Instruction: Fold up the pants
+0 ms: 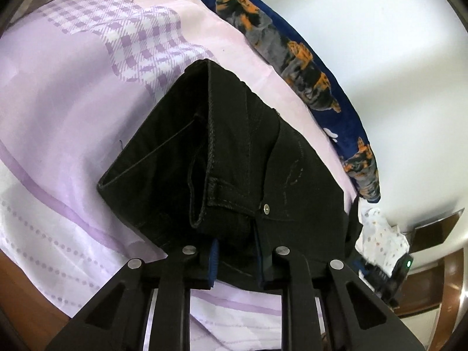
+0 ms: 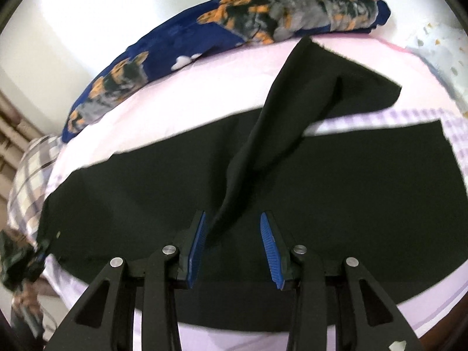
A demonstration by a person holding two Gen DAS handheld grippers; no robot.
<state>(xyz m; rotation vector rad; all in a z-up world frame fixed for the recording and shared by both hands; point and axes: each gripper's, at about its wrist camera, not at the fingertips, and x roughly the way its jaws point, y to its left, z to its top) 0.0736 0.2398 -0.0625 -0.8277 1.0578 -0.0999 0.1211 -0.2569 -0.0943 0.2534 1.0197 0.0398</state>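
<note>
Black pants (image 1: 234, 158) lie on a bed with a lilac sheet (image 1: 58, 117). In the left wrist view the waistband end with a metal button (image 1: 266, 208) lies between the blue-padded fingers of my left gripper (image 1: 237, 259), which are wide apart around the cloth. In the right wrist view the pants (image 2: 351, 181) stretch across the sheet (image 2: 181, 87), one leg lying flat and the other (image 2: 307, 93) running away toward the far right. My right gripper (image 2: 234, 245) is open just above the cloth, with a raised fold between its pads.
A folded navy blanket (image 1: 292, 52) with orange and grey animal prints lies along the bed's far edge against a white wall; it also shows in the right wrist view (image 2: 234, 26). A checked pillow (image 2: 32, 169) is at the left. A white spotted cloth (image 1: 383, 239) lies by the bed's edge.
</note>
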